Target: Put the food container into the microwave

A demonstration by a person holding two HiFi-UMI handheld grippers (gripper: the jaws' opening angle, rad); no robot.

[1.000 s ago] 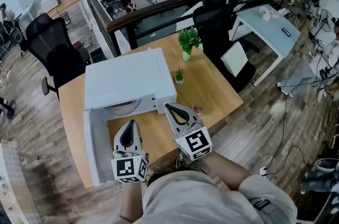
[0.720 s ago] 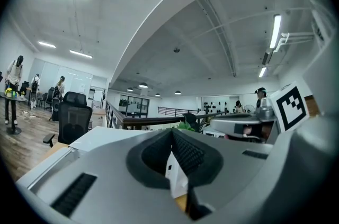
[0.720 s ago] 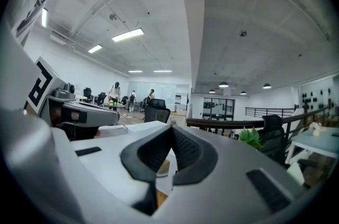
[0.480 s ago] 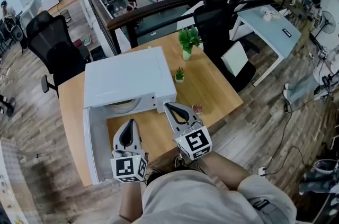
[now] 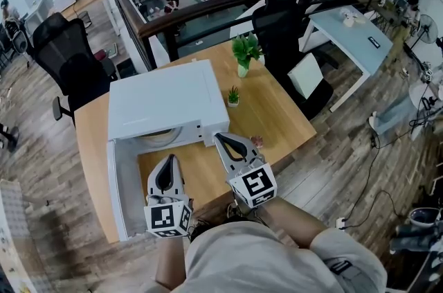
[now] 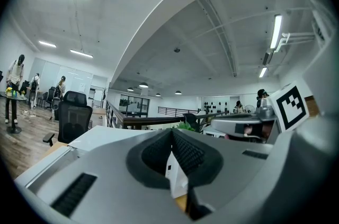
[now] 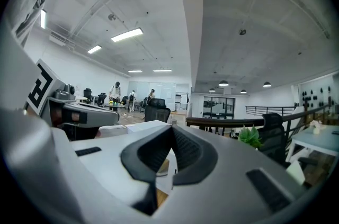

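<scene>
Currently the left tongs [image 5: 169, 163] are sitting with jaws pressed together, gripping nothing, and the right tongs [image 5: 219, 140] are likewise closed and empty. Both are being held over the near edge of the surface [image 5: 277, 111], pointing at the microwave [image 5: 166, 101] just ahead. Its door [image 5: 118, 194] is hanging open to the left, beside the left tongs. A pale round shape [image 5: 159, 138] is lying inside the cavity; whether it is the food container or a turntable cannot be told. A small pink thing [image 5: 257, 142] is resting on the surface just right of the right tongs. Right of the microwave, a small plant [image 5: 234, 98] and a taller plant [image 5: 244, 52] are standing.
</scene>
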